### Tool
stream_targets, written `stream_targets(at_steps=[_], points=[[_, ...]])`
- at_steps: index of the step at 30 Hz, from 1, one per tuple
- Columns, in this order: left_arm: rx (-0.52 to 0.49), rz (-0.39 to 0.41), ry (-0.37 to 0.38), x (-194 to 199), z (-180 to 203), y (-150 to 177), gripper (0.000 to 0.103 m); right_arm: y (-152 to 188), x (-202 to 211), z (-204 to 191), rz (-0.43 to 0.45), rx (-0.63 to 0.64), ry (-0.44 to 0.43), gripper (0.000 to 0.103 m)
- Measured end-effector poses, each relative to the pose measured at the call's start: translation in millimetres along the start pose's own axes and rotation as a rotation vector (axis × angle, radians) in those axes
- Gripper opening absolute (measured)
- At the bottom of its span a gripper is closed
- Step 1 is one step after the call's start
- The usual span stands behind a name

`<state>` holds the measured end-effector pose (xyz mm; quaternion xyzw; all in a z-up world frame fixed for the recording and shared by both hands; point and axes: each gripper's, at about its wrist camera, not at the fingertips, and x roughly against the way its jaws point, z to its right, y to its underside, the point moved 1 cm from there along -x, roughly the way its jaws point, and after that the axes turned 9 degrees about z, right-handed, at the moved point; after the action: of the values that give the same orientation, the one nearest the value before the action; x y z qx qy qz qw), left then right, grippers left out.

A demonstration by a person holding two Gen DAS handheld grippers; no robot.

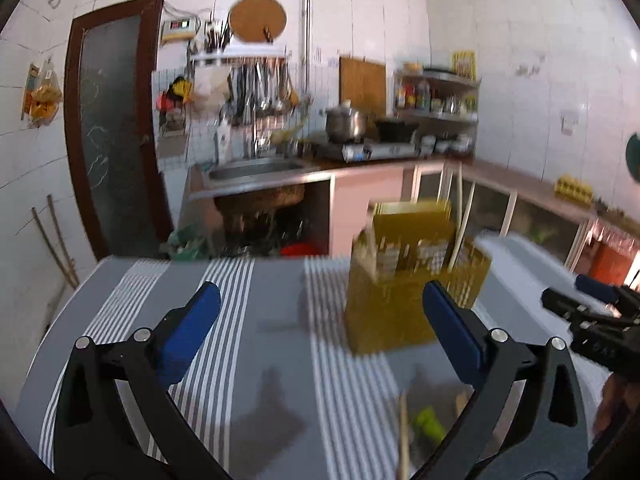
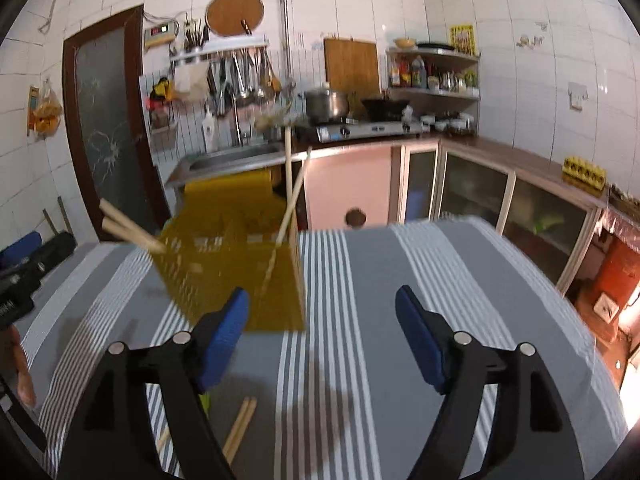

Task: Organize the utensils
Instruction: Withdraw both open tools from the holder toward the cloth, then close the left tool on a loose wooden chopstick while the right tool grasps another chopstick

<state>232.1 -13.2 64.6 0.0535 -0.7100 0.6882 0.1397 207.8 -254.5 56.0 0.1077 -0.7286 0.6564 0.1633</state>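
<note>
A yellow perforated utensil holder [image 1: 416, 280] [image 2: 236, 264] stands on the grey striped tablecloth [image 1: 272, 320] [image 2: 400, 280], with wooden sticks [image 2: 290, 196] leaning out of it. My left gripper [image 1: 320, 300] is open above the cloth, nothing between its blue pads; the holder is just beyond its right finger. My right gripper [image 2: 322, 304] is open too and empty, with the holder ahead to its left. Loose chopsticks [image 2: 240, 424] [image 1: 404, 436] and a green-handled item [image 1: 430, 424] lie on the cloth close below the grippers, partly hidden.
The other gripper shows at each view's edge: the right one [image 1: 592, 312], the left one [image 2: 28, 268]. Behind the table are a sink [image 2: 236, 156], a gas stove with a pot [image 2: 332, 104], a shelf of bottles [image 2: 432, 72] and glass-door cabinets [image 2: 500, 196].
</note>
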Motion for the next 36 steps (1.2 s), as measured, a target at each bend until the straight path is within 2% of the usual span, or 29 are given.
stream_targets(at_steps=[5,10,15,20,27,30,36], points=[[-0.006,-0.15,-0.005,-3,-7,44,0.098,29,3,-4,-0.075,-0.016,0.008,0.075],[0.024,-0.24,-0.03,-10,-16,81,0.098,62,-4,-16,-0.165,-0.007,-0.001,0.075],[0.007,-0.33,-0.012,-23,-14,106,0.098,88,-15,-31,-0.246,0.019,-0.003,0.075],[0.013,-0.357,-0.017,-27,-17,114,0.098,104,-26,-41,-0.31,0.041,0.008,0.073],[0.062,-0.375,-0.001,-32,-25,117,0.098,105,-28,-46,-0.324,0.021,0.011,0.063],[0.047,-0.379,-0.012,-33,-24,119,0.098,105,-27,-53,-0.331,0.032,0.033,0.056],[0.029,-0.394,-0.014,-34,-22,120,0.098,101,-32,-64,-0.371,0.006,0.054,0.034]])
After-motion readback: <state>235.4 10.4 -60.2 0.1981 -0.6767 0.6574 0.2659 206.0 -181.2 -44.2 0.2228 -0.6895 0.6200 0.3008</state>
